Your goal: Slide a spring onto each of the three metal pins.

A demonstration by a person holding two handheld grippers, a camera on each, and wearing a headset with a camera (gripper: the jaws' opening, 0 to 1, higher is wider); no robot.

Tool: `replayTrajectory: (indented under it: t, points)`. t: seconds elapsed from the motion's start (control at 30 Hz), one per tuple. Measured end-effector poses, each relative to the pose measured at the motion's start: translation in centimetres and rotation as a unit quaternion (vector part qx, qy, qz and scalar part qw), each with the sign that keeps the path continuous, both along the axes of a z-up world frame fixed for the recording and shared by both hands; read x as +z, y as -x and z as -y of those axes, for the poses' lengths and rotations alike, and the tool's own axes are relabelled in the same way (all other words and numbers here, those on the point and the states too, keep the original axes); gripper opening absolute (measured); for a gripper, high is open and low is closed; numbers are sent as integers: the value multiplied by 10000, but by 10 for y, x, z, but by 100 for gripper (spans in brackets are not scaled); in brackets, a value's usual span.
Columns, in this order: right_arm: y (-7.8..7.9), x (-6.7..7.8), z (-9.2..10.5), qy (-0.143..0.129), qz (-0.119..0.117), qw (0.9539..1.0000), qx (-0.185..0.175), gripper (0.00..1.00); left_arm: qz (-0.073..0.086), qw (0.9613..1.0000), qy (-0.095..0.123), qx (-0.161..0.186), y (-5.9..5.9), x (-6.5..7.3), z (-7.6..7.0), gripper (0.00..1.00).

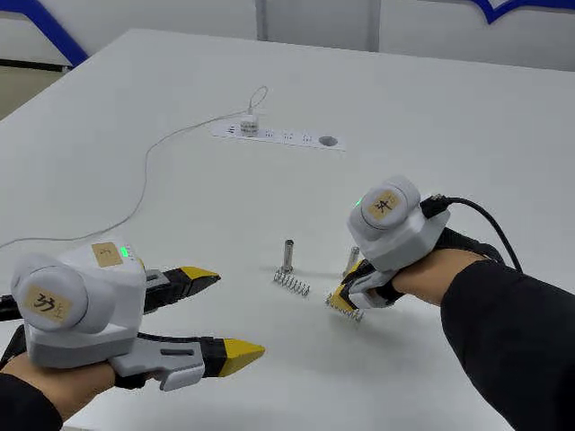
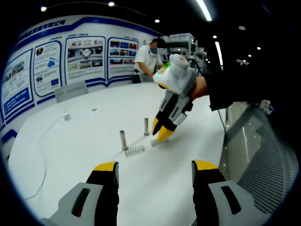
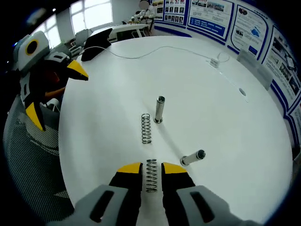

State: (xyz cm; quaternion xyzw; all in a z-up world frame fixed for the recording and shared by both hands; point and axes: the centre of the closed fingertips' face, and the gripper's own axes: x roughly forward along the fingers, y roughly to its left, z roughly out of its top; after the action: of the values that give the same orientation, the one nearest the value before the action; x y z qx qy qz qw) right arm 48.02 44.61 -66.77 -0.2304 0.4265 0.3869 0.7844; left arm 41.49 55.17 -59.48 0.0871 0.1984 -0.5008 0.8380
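Note:
Two metal pins stand upright mid-table, one (image 1: 287, 254) on the left and one (image 1: 352, 259) just behind my right gripper (image 1: 349, 299). In the right gripper view they are the far pin (image 3: 160, 109) and the near pin (image 3: 193, 157). My right gripper (image 3: 151, 170) is shut on a spring (image 3: 150, 175) that lies on the table, its coils sticking out at the tips (image 1: 344, 308). A second spring (image 1: 291, 284) lies loose at the left pin's foot. My left gripper (image 1: 220, 312) hovers open and holds nothing at the near left, its jaws (image 2: 155, 170) spread wide.
A white power strip (image 1: 278, 136) with a plug and a thin cable (image 1: 144, 171) lies at the back of the white table (image 1: 449, 117). A mesh chair (image 2: 263, 155) stands beside the table. A person (image 2: 148, 59) stands far off by the wall.

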Motion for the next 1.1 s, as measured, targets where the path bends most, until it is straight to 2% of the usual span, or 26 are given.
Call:
replayTrajectory:
  t: [0.3, 0.67, 1.1]
  points:
    - [-2, -11, -4, 141, -121, 9997, 131, 17, -6, 10000, 3, 14, 0, 0, -1, 64]
    - [-2, -18, -5, 208, -235, 9994, 161, 16, -17, 10000, 20, 30, -1, -1, -2, 64]
    - [-2, -21, -4, 265, -265, 9991, 198, 14, -19, 10000, 29, 38, -1, -1, -1, 64]
